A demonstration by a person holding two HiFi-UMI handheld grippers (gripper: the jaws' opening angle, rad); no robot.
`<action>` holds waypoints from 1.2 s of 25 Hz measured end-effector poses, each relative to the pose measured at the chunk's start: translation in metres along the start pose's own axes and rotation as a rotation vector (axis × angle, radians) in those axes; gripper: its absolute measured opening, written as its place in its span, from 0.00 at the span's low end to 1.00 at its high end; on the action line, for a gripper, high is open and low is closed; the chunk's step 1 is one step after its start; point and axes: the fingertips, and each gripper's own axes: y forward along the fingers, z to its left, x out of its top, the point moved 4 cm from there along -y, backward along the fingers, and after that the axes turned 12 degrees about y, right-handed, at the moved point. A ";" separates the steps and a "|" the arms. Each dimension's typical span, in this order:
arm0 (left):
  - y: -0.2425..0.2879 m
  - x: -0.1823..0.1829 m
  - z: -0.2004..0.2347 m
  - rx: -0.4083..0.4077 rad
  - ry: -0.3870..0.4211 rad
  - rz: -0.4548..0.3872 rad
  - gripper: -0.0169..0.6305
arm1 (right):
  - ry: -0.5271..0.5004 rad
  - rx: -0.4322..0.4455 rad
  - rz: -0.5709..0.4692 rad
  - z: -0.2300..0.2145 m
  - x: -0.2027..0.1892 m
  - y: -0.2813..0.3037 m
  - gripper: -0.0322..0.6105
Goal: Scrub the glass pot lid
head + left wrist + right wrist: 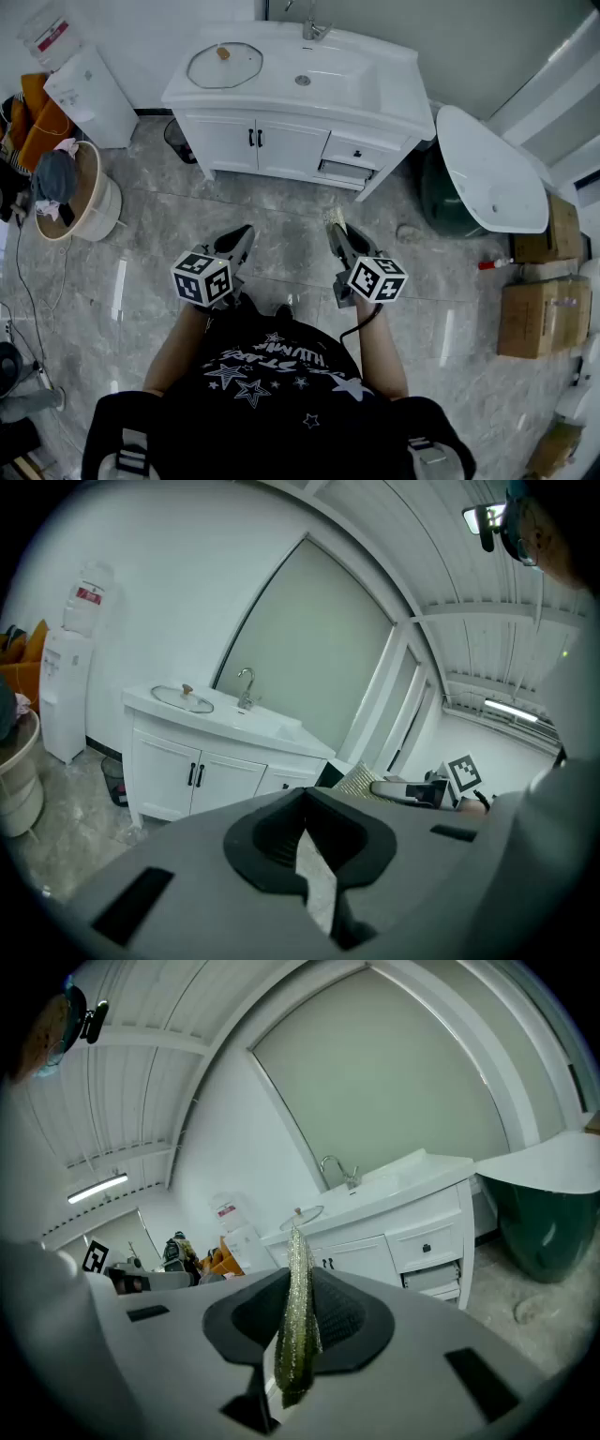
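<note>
The glass pot lid with a brown knob lies flat on the left end of the white vanity top, beside the sink bowl. It also shows far off as the lid in the left gripper view and the lid in the right gripper view. Both grippers are held at waist height over the floor, well short of the vanity. My left gripper is shut with nothing in it. My right gripper is shut on a glittery green-gold scrub pad that stands up between its jaws.
A faucet stands behind the sink. A water dispenser and a basket of clothes are at the left. A white tub-like basin and cardboard boxes are at the right. Grey tiled floor lies before the vanity.
</note>
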 end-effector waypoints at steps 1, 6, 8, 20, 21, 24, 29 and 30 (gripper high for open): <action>0.000 0.000 0.001 0.005 -0.003 -0.001 0.04 | 0.002 -0.004 0.000 -0.002 0.001 0.001 0.16; 0.000 0.005 0.004 0.012 0.004 -0.008 0.04 | -0.001 -0.006 -0.003 -0.002 0.005 0.004 0.16; -0.001 0.007 0.006 0.013 0.008 -0.008 0.04 | -0.006 -0.002 -0.005 0.001 0.007 0.005 0.16; -0.007 0.005 0.005 0.028 -0.014 -0.020 0.04 | -0.069 0.001 0.014 0.009 0.008 0.002 0.16; -0.008 0.004 0.005 0.036 -0.018 -0.023 0.04 | -0.075 -0.010 0.024 0.008 0.007 0.002 0.16; -0.017 0.001 0.011 0.078 -0.036 -0.033 0.04 | -0.051 0.011 0.038 0.008 0.002 0.002 0.16; -0.027 -0.003 0.021 0.129 -0.053 -0.030 0.04 | -0.022 0.032 0.068 0.005 -0.008 0.007 0.16; -0.027 -0.003 0.023 0.128 -0.055 -0.028 0.04 | -0.013 0.032 0.069 0.003 -0.008 0.009 0.16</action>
